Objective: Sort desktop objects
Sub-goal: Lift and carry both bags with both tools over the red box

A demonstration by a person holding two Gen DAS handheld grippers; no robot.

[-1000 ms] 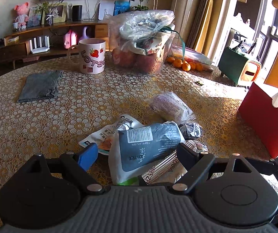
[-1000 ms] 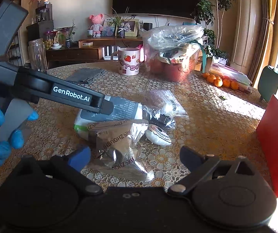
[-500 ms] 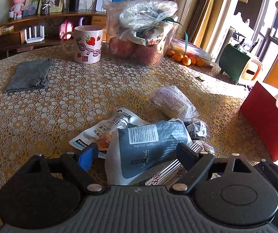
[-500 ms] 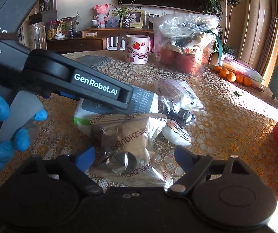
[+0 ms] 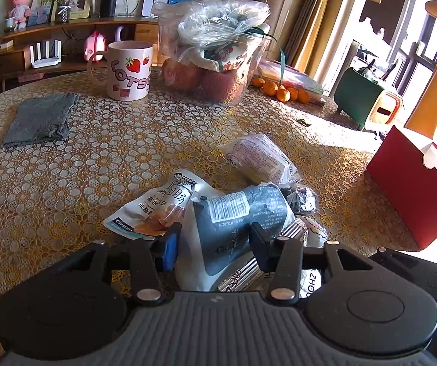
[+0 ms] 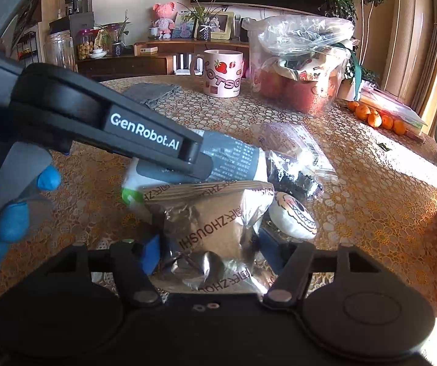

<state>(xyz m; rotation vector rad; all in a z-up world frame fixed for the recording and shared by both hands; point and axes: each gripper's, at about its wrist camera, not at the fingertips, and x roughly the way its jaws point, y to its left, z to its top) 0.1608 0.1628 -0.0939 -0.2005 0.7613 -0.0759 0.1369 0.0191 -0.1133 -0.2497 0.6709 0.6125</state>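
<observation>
both sets of fingers have narrowed: left gripper (image 5: 212, 239) closing around the grey pouch (image 5: 236, 222), right gripper (image 6: 207, 251) around the foil packet (image 6: 209, 228); sorting barely started, pile unsorted on the counter (image 5: 96, 152).

Mug (image 5: 129, 70) behind packet pile (image 5: 233, 213)

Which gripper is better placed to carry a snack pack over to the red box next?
Right, probably. The right gripper is closing on the silver pack, lying atop the pile beside the red box. The left gripper is closing on the grey pouch, which is partly under that pack.
</observation>
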